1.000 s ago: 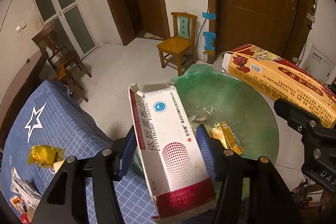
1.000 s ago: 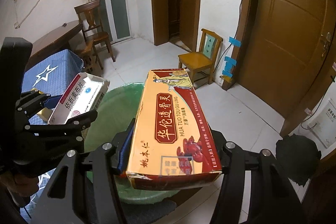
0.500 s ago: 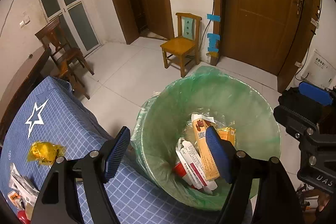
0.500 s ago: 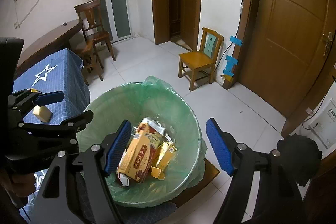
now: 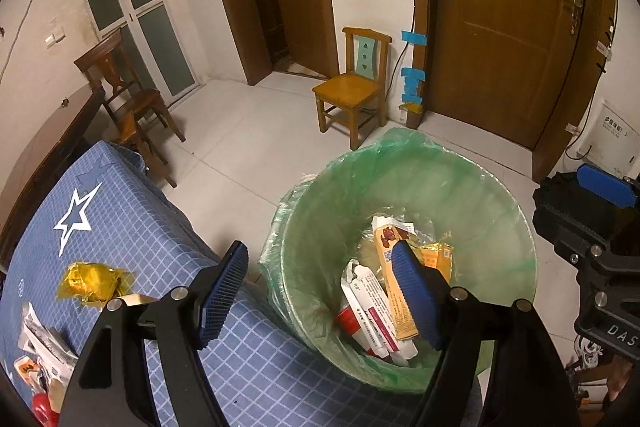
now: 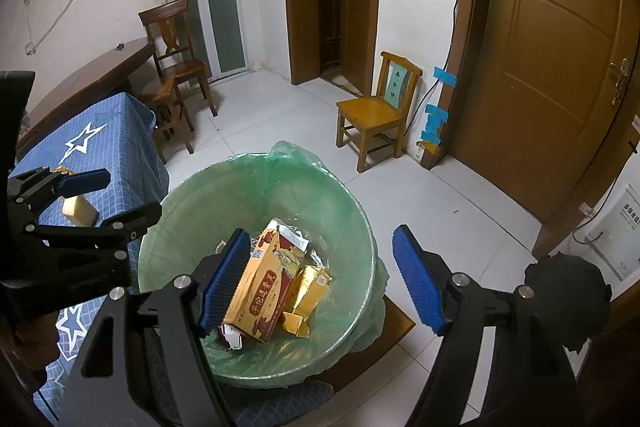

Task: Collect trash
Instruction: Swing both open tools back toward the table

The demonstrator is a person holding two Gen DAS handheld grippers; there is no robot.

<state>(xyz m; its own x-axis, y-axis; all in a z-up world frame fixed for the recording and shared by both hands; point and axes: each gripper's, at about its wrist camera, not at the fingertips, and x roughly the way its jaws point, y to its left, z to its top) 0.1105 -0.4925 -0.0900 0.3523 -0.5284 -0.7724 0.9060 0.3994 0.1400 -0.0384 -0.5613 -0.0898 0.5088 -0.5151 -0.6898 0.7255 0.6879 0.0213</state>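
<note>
A bin with a green liner (image 5: 500,195) (image 6: 200,203) stands beside the blue checked tablecloth (image 5: 132,227). Inside lie a white and red medicine box (image 5: 372,311), a long orange box (image 6: 264,291) (image 5: 390,275) and a small gold box (image 6: 310,287). My left gripper (image 5: 324,295) is open and empty above the bin's near rim. My right gripper (image 6: 320,279) is open and empty above the bin. Loose trash stays on the cloth: a gold foil wrapper (image 5: 92,281) and several small packets (image 5: 40,355).
A small wooden chair (image 5: 352,87) stands by the far wall next to a brown door (image 5: 512,27). A dark wooden chair (image 5: 128,99) and table (image 6: 88,79) stand at the left. White tiled floor lies beyond the bin.
One second ago each gripper held a box over the bin. Both opened and the boxes dropped into the bin. Since half a second ago, little has moved.
</note>
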